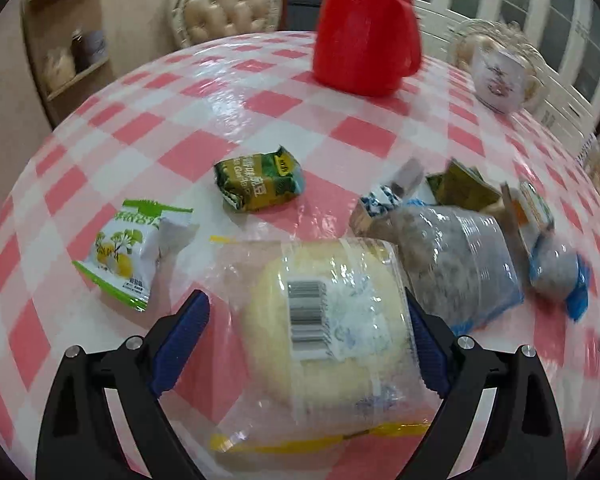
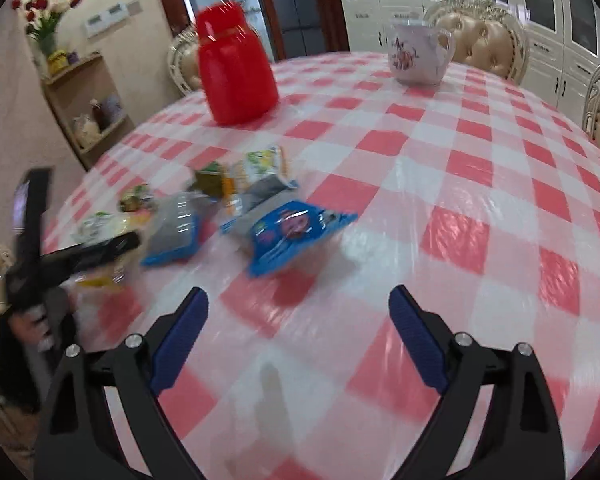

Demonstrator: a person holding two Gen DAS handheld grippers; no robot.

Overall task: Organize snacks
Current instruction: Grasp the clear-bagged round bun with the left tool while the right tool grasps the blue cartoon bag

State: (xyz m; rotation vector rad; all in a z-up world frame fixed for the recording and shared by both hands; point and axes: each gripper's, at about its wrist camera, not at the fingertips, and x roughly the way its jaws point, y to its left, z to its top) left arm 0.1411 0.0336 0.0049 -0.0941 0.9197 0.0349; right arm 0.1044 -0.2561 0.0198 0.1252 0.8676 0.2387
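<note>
Left tool [image 1: 306, 340]: spread wide around the clear-wrapped bread [image 1: 324, 320], pads not pressing it yet I think
Right tool [image 2: 298, 340]: wide open, nothing in it, just bare table [image 2: 460, 184] below
Snacks: blue packet [image 2: 290, 236] nearest, rest still in a loose jumble beyond
Progress: barely started imo, nothing sorted
Far end: red jug [image 2: 236, 68], floral cup [image 2: 418, 54]

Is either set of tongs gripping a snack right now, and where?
Neither. The left tongs stand open around the clear-wrapped bread, pads not pressing its sides. The right tongs are open over bare tablecloth.
</note>
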